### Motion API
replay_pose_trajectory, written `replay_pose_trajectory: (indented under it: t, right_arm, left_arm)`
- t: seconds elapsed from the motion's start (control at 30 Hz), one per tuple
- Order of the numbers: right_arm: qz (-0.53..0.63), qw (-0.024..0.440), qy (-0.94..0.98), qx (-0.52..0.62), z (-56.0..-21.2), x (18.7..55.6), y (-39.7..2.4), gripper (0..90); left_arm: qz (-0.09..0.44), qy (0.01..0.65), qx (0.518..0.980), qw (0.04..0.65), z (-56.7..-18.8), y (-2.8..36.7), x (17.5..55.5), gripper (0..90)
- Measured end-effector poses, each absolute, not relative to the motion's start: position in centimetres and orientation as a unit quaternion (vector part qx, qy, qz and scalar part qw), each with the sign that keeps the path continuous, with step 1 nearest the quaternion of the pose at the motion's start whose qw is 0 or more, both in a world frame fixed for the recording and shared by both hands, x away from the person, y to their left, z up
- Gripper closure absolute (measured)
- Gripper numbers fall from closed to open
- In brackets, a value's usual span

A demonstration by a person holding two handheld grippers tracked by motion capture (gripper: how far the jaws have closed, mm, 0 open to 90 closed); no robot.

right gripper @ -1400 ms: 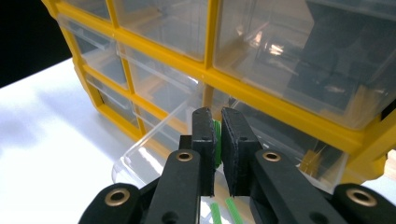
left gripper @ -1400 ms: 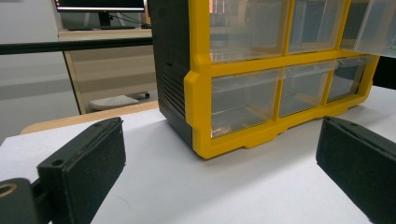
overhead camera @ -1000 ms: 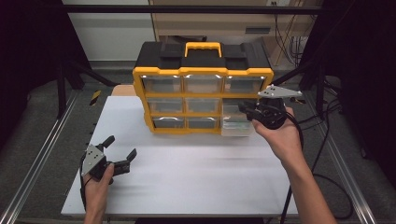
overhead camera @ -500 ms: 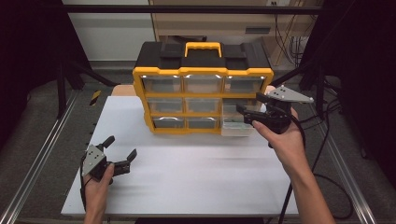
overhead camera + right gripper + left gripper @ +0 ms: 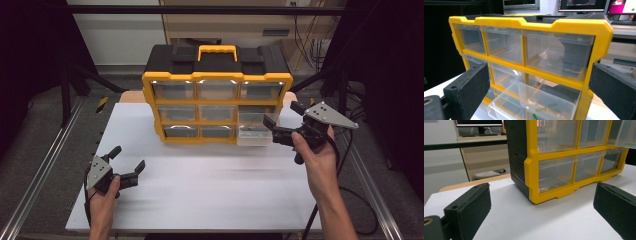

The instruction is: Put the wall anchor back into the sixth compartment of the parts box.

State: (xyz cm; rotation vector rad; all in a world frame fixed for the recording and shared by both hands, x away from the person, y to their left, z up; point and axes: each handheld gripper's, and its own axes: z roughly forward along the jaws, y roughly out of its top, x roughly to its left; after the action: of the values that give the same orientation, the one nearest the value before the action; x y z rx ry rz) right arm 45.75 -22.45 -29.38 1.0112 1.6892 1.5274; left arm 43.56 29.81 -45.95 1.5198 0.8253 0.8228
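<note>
Yellow-black drawer cabinet (image 5: 217, 95) stood upright at back centre of white tabletop (image 5: 210, 185). Clear drawer (image 5: 252, 134), right column, pulled partly out, small green items inside. Right gripper (image 5: 282, 125) just beside drawer, jaws spread wide after just opening, nothing between. Left gripper (image 5: 128, 165) rested near front-left tabletop edge, jaws spread, empty, well apart from cabinet.

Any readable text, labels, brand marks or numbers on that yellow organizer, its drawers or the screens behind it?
None can be read.
Organizer: no label or brand mark shows on its frame.
Pulled-out drawer: clear plastic, unlabelled.
Monitors: screen content too small and blurred to read.
</note>
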Motion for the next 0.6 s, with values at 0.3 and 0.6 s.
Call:
replay_pose_trajectory:
  t: [0.3,0.6]
  right_arm:
    - [0.586,0.326,0.635,0.384,-29.8,44.2,-23.6,4.7]
    - [0.591,0.333,0.628,0.381,-31.5,42.5,-24.8,5.3]
  left_arm:
    - [0.352,0.353,0.646,0.578,-45.8,30.1,43.2,1.1]
    - [0.352,0.351,0.650,0.575,-45.7,30.1,42.8,1.1]
